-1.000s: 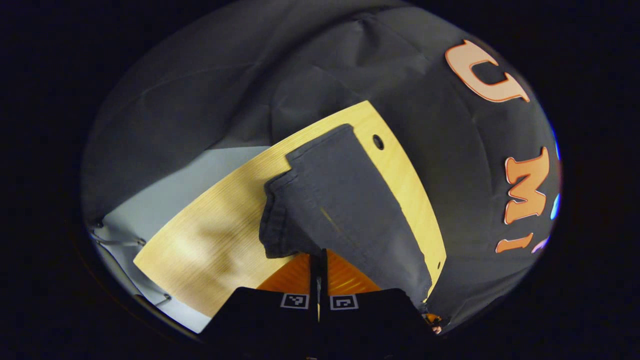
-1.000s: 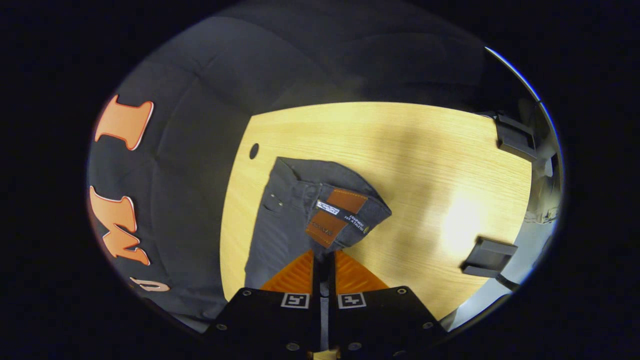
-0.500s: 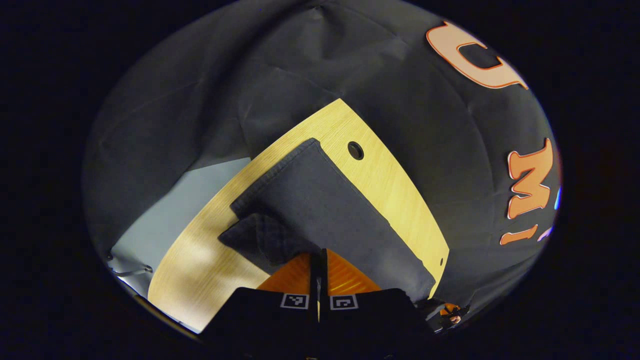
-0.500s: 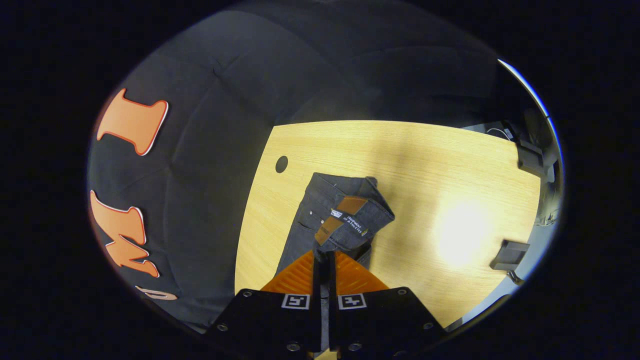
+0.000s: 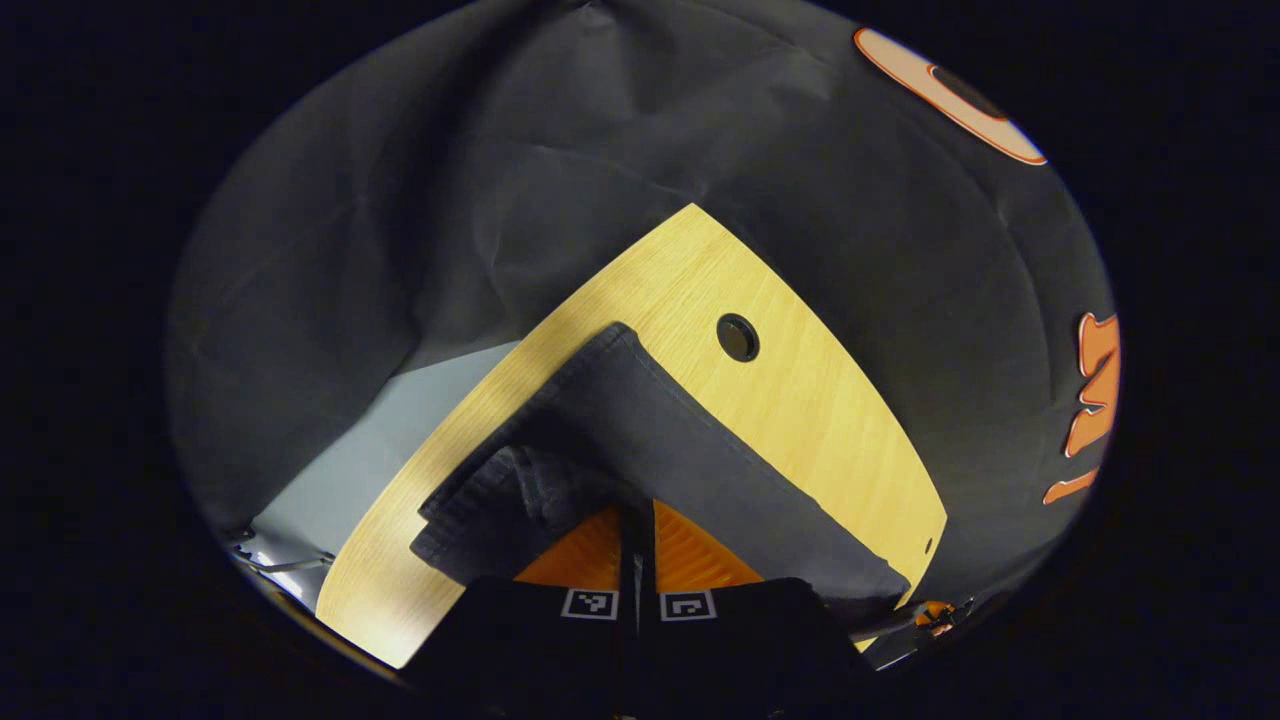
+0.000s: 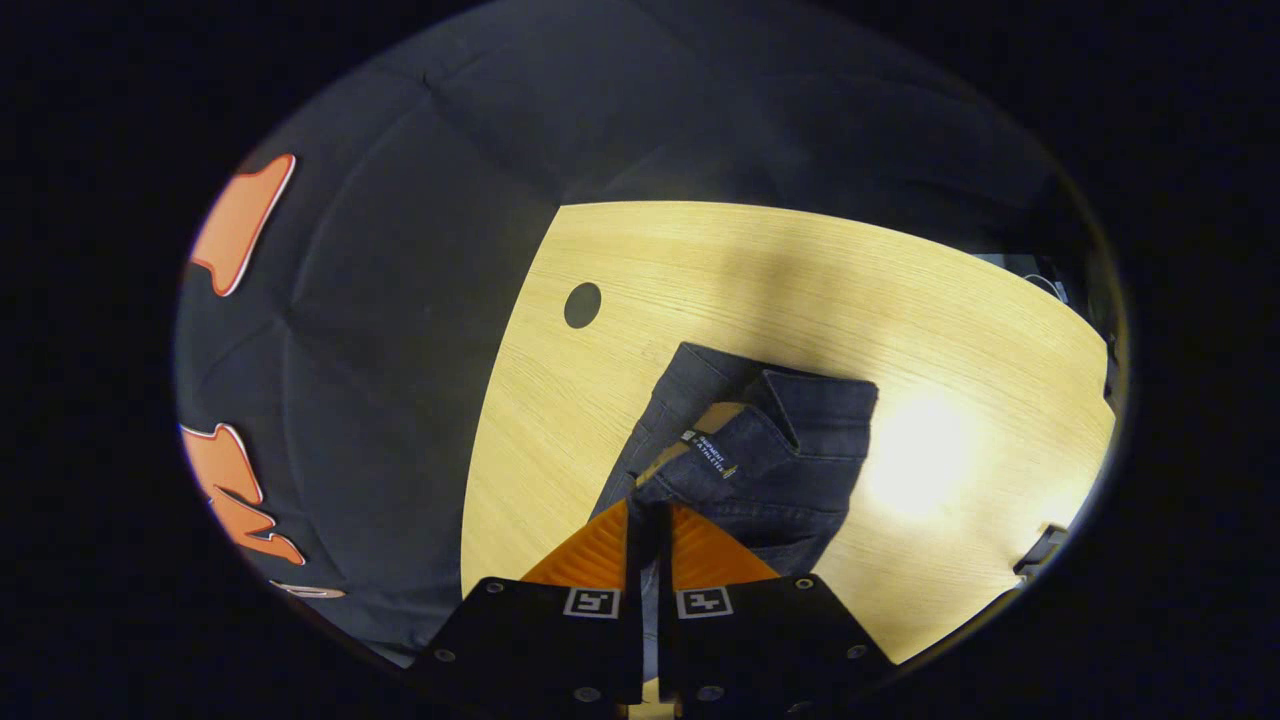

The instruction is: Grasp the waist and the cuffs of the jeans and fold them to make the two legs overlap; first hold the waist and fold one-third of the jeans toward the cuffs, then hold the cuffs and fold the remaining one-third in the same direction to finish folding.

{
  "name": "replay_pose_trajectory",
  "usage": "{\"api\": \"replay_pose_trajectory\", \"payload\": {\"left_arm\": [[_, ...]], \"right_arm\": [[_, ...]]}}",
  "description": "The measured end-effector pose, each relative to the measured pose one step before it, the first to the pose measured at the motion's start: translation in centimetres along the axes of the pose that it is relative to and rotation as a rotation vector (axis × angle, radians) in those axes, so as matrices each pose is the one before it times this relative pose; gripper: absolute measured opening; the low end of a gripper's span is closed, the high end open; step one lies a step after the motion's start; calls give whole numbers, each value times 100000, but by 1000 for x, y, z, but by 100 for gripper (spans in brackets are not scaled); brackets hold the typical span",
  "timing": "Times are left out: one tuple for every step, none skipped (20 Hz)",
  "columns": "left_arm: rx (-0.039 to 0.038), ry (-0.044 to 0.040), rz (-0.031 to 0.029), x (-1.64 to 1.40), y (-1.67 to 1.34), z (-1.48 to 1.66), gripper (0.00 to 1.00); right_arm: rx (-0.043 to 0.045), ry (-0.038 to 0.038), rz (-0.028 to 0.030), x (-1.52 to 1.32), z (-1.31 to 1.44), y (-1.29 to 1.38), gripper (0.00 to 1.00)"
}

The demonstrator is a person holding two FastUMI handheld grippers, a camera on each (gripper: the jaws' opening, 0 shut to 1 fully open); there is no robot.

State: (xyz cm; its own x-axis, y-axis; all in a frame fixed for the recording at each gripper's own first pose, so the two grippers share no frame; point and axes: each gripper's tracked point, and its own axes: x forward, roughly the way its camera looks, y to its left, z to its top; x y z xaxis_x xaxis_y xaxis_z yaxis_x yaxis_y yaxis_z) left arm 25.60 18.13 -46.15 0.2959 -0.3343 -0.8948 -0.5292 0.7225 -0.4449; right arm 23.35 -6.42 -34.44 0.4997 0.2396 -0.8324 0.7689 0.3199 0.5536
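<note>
The dark grey jeans [image 5: 640, 430] lie on a light wooden table [image 5: 800, 400]. In the left gripper view my left gripper [image 5: 636, 512] is shut on the cuff end, whose bunched hems [image 5: 500, 500] hang to the left of the fingers. In the right gripper view my right gripper [image 6: 650, 512] is shut on the waist end of the jeans [image 6: 790, 450], and the waistband with its brown patch [image 6: 700, 430] folds over just beyond the fingertips.
A round cable hole [image 5: 737, 337] sits in the table beyond the jeans; the right gripper view shows the same cable hole [image 6: 582, 305]. The black cloth wall [image 5: 500, 150] stands right behind the table. A dark block [image 6: 1040, 548] lies at the table's right edge.
Both grippers kept their hold and swung the jeans over. The waistband has flipped, so the brown patch is now mostly covered. The cuff end has bunched up nearer the left gripper.
</note>
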Motion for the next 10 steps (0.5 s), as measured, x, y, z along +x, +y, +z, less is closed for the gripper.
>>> {"api": "replay_pose_trajectory", "payload": {"left_arm": [[-656, -665, 1338, 769, 14, 187, 1], [672, -1253, 690, 684, -52, 416, 3], [478, 102, 1156, 222, 55, -77, 8], [247, 305, 1383, 65, 61, -21, 19], [792, -139, 2528, 270, 428, -97, 35], [793, -72, 2383, 327, 332, 345, 51], [787, -379, 468, -344, 104, -234, 63], [597, -362, 291, -380, -2, 166, 81], [2105, -153, 195, -354, 70, 88, 81], [3007, -272, 922, -475, 71, -95, 96]], "right_arm": [[2142, 1023, -1379, 644, 146, 139, 7], [2069, 1013, -1340, 429, 20, -88, 6], [1129, 1354, -1456, 541, -149, -42, 7], [-88, 514, -326, 313, 197, 60, 6], [-1198, -1015, 859, 34, 229, 93, 11], [-1384, -1034, 995, 93, 271, 76, 18], [-1476, -618, 4, -261, 226, -161, 33], [-1614, -645, -1097, -583, 159, -664, 43], [-2624, -1099, -1009, -289, 332, -648, 53], [-2716, -1564, -1930, -692, 184, -741, 70]]}}
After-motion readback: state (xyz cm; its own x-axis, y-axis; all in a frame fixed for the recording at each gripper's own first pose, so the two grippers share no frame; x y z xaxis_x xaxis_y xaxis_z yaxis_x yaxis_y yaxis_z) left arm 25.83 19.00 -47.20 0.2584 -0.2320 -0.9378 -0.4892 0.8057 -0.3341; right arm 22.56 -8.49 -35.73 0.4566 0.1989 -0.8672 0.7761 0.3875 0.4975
